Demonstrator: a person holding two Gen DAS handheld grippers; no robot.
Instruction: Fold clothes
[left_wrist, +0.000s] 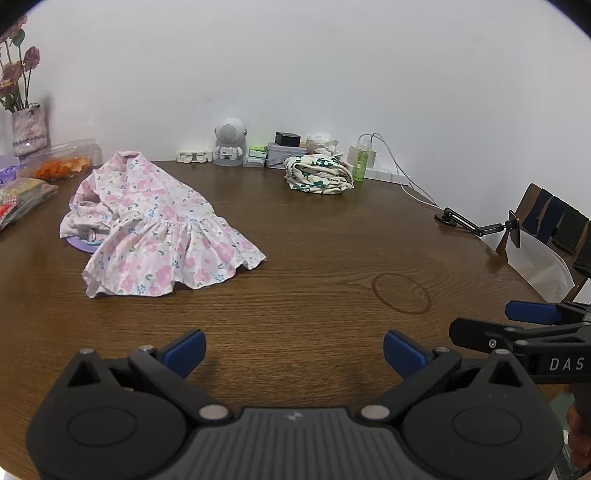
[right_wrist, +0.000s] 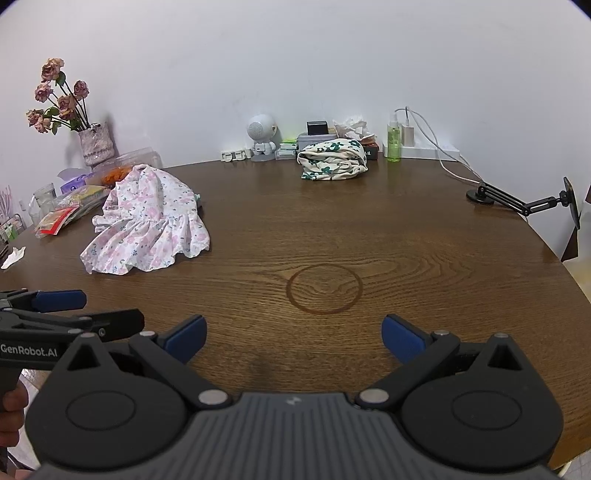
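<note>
A pink floral child's dress (left_wrist: 159, 229) lies crumpled and unfolded on the left of the round wooden table (left_wrist: 332, 240); it also shows in the right wrist view (right_wrist: 147, 221). A folded cream garment with green flowers (left_wrist: 319, 174) sits at the back; it also shows in the right wrist view (right_wrist: 332, 160). My left gripper (left_wrist: 293, 354) is open and empty above the table's near edge. My right gripper (right_wrist: 293, 338) is open and empty beside it, to the right.
Along the back wall stand a small white robot figure (left_wrist: 229, 146), boxes, a green bottle (left_wrist: 360, 164) and a charger cable. A black phone-holder arm (left_wrist: 480, 225) is at the right. Snack bags (left_wrist: 22, 199) and a flower vase (right_wrist: 94, 144) are at the left. A chair (left_wrist: 554, 229) stands right.
</note>
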